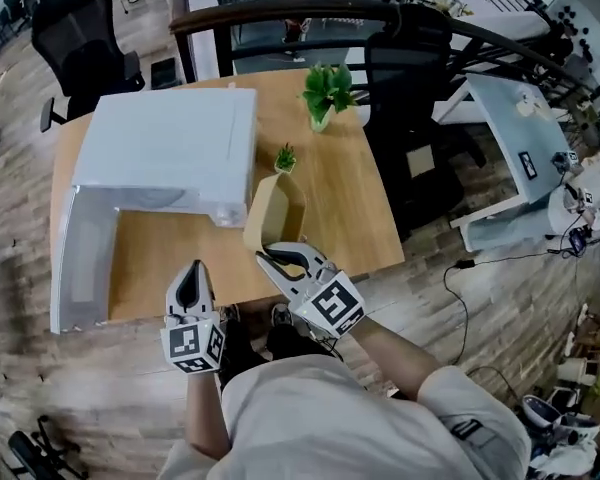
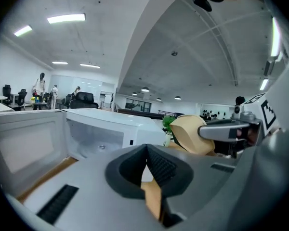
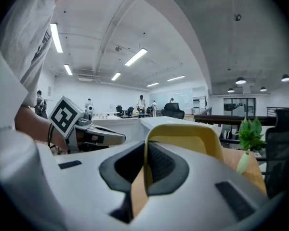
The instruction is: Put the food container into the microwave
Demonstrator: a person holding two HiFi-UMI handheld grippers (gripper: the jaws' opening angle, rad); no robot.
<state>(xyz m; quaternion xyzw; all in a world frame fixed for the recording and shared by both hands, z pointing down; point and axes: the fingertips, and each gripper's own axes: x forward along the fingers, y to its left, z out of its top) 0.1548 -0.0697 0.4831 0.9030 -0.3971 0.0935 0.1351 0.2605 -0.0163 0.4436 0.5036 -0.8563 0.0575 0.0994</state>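
The white microwave stands on the wooden table with its door swung open to the left; its bare cavity shows in the left gripper view. A tan paper food container hangs tilted just right of the microwave's front corner. My right gripper is shut on its near wall, and the container's rim runs between the pads. The left gripper hovers at the table's near edge in front of the open cavity, shut with nothing in it.
A leafy potted plant and a smaller one stand on the table behind the container. Black office chairs sit beyond the table's far side. A pale desk is at the right.
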